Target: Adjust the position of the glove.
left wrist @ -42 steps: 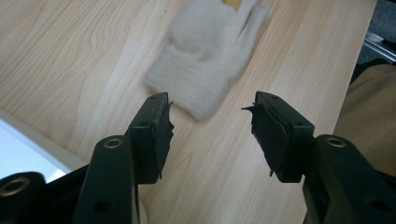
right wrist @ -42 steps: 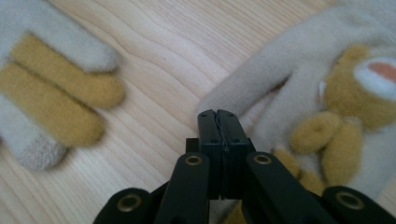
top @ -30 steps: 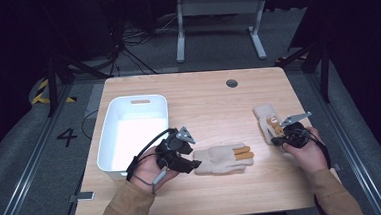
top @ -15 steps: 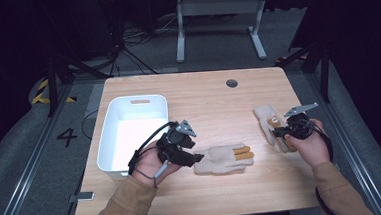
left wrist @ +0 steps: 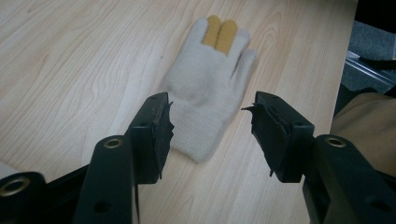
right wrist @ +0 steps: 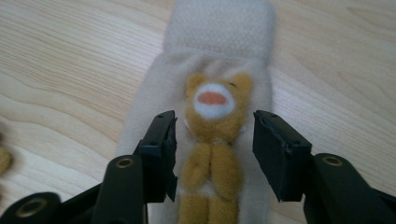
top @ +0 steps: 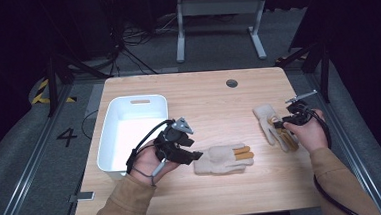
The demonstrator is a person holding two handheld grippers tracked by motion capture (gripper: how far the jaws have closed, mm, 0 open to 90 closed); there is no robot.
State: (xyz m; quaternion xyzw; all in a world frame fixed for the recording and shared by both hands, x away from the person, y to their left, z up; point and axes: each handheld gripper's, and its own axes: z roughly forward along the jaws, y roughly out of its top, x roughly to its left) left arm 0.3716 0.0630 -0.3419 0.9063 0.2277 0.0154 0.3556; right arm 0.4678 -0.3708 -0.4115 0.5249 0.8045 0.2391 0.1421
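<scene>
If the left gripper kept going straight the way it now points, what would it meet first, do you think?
Most likely the cuff of the cream glove lying on the wooden table: the left gripper is open and straddles it already, though the height above it is unclear.

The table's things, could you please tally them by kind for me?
Gloves: 2, one by the left gripper, one by the right gripper
Bins: 1, white
Total: 3
</scene>
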